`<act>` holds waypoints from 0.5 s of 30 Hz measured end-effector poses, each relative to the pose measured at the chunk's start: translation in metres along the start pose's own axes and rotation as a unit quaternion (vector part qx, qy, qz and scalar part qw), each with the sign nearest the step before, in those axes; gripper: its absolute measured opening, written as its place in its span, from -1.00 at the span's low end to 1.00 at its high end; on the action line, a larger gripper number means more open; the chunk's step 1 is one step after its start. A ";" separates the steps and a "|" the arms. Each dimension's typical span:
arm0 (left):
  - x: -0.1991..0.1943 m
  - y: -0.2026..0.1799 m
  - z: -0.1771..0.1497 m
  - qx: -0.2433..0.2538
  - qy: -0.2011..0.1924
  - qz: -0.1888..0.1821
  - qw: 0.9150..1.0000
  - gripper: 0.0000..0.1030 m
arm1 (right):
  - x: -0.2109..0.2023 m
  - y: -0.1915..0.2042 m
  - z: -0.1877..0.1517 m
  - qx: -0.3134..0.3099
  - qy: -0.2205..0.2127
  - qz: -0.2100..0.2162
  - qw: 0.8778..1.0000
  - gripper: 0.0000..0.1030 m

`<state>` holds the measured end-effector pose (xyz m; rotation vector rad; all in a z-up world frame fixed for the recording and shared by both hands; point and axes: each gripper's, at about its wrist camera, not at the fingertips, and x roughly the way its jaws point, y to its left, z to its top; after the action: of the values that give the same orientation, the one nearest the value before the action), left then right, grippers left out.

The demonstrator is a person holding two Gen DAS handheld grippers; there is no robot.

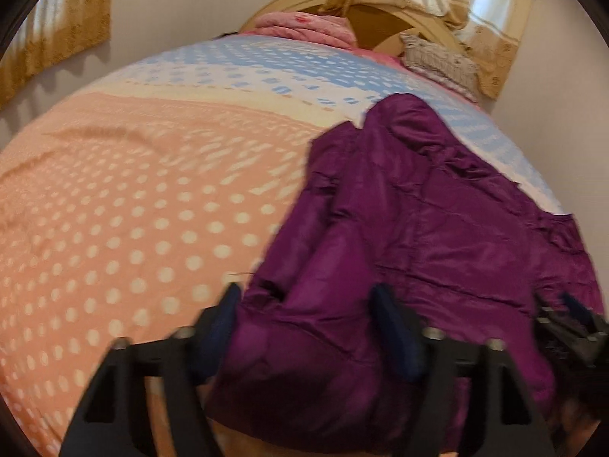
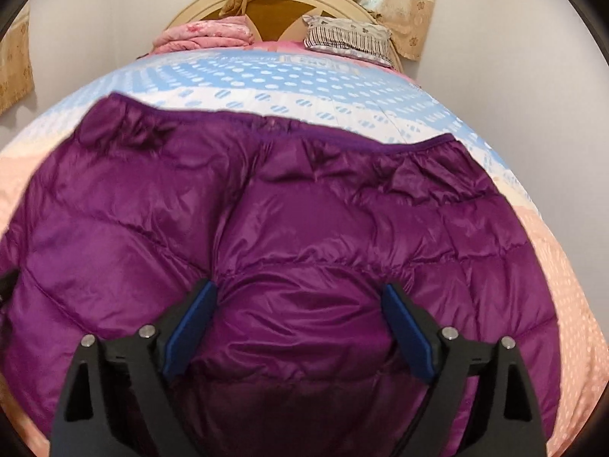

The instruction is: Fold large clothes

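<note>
**Purple jacket spread on the bed, both grippers wide above it**

On the bed, a purple quilted jacket (image 2: 304,228) lies spread over the dotted bedspread (image 1: 133,190). Bedspread is peach with white dots on the near half, shading through a pale band to blue and white at the far half.

Right wrist view: jacket fills most of the frame, laid flat, its bound edge running across the far side against the blue-and-white band. Quilting seams and creases across the surface. Right gripper (image 2: 300,312) sits over the near part of the jacket, jaws spread wide, blue pads (image 2: 190,323) well apart, puffy fabric showing between them. Whether the fingers touch the cloth cannot be told.

Left wrist view (some motion blur): jacket occupies the right half of the frame, its left edge rumpled and raised in a fold. Left gripper (image 1: 308,323) is wide as well, fabric between the fingers, left pad at the jacket's left edge. Nothing pinched. Part of the right gripper shows at the right margin of this view.

Far end of bed: a folded pink blanket (image 2: 205,36) and a striped pillow (image 2: 346,36) against a rounded cream headboard (image 2: 289,3). Gold curtains (image 1: 491,23) hang behind, upper right.
</note>
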<state>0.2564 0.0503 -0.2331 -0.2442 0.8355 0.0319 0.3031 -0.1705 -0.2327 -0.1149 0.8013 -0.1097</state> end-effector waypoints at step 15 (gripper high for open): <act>-0.006 -0.009 -0.002 0.026 -0.015 -0.040 0.999 -0.69 | -0.038 -0.015 -0.002 0.035 0.006 0.030 0.999 0.83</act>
<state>0.2524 0.0418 -0.2281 -0.2281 0.7953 -0.0601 0.2745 -0.1799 -0.2054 -0.0247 0.8111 -0.0814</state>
